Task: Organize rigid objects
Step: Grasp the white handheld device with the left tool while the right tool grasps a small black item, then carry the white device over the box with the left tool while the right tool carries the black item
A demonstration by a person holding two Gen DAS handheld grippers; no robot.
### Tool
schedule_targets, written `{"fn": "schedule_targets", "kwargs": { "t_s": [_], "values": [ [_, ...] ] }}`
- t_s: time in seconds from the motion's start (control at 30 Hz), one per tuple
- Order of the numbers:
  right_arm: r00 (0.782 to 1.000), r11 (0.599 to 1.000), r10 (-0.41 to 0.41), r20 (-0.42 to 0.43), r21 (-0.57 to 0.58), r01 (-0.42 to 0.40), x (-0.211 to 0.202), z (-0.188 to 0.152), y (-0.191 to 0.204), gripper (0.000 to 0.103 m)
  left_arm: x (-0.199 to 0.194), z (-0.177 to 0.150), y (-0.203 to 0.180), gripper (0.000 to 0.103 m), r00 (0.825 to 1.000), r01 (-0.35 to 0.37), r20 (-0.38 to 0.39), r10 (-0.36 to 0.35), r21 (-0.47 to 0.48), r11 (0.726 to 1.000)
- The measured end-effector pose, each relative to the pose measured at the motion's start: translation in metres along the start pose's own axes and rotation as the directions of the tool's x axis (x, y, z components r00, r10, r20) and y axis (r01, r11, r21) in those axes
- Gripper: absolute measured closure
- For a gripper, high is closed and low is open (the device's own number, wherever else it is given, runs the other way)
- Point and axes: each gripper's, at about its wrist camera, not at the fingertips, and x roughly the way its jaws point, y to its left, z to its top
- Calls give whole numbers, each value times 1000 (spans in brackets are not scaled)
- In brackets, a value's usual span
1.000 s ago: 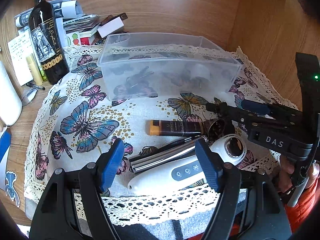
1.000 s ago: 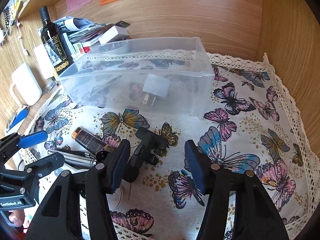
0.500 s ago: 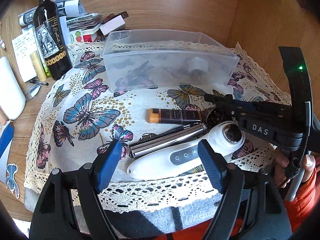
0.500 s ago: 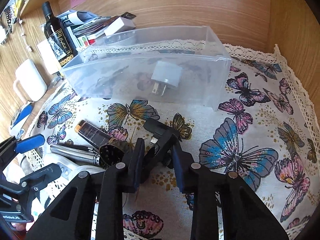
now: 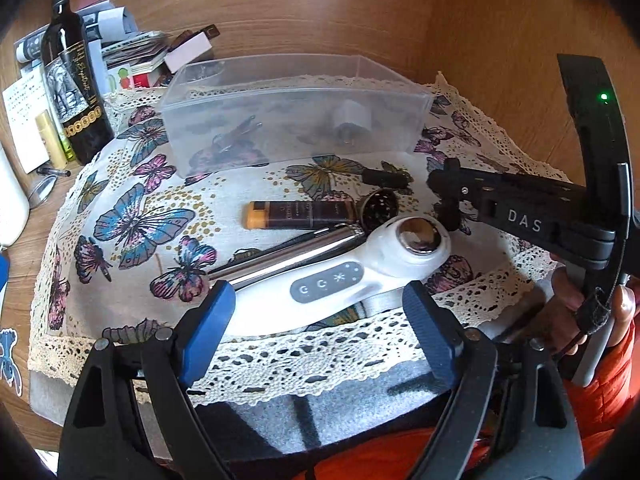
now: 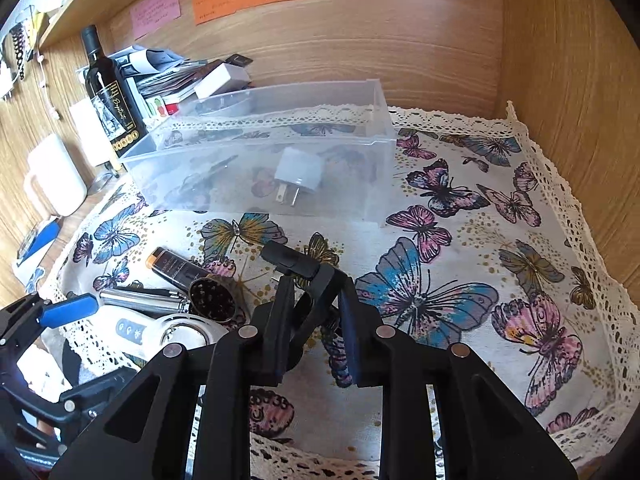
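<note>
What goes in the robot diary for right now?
right gripper: shut on black clip | left gripper: open by white wand | bin: plug inside

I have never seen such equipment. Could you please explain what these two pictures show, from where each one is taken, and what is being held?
There is no robot here. A person holds one hand-operated two-finger gripper in each hand, and each gripper carries a wide-angle camera looking forward along its fingers. One picture comes from the left gripper, with blue pads and open jaws holding nothing. The other comes from the right gripper, whose black fingers are shut on a small black plastic clip-like object; what it is exactly, I cannot tell.

On the butterfly-printed cloth with lace edge lie a white handheld device with a round metal head, a silver metal pen-shaped tube and a dark brown tube with an orange cap. Behind them stands a clear plastic box containing a white plug adapter.
</note>
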Motion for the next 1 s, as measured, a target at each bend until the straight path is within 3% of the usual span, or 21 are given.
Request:
{"fn": "schedule_targets", "kwargs": {
  "t_s": [0.1,0.5,0.57,0.63,0.67,0.87,1.0],
  "values": [
    [1000,1000,-6,12,-2,6,-5,0,-2,83,5,4,-11,22,999,39,-9,-39,29,999],
    [1000,1000,-10,11,21,10,-12,-8,-13,83,43,23,-43,24,998,56,-13,-55,162,985],
    [1000,1000,-8,9,25,8,-12,-9,-14,83,44,24,-47,30,999,53,-6,-53,191,980],
    [1000,1000,-8,7,30,8,-12,-10,-15,83,45,23,-49,46,998,58,-5,-59,222,973],
    [1000,999,-9,6,33,9,-11,-10,-15,83,46,24,-50,47,998,60,-8,-60,231,971],
    [1000,998,-13,1,57,12,-12,-14,-14,83,50,33,-39,50,991,133,-51,-125,204,970],
    [1000,997,-18,6,70,18,-13,-13,-14,83,51,39,-34,52,991,129,-53,-121,194,972]
  ]
}}
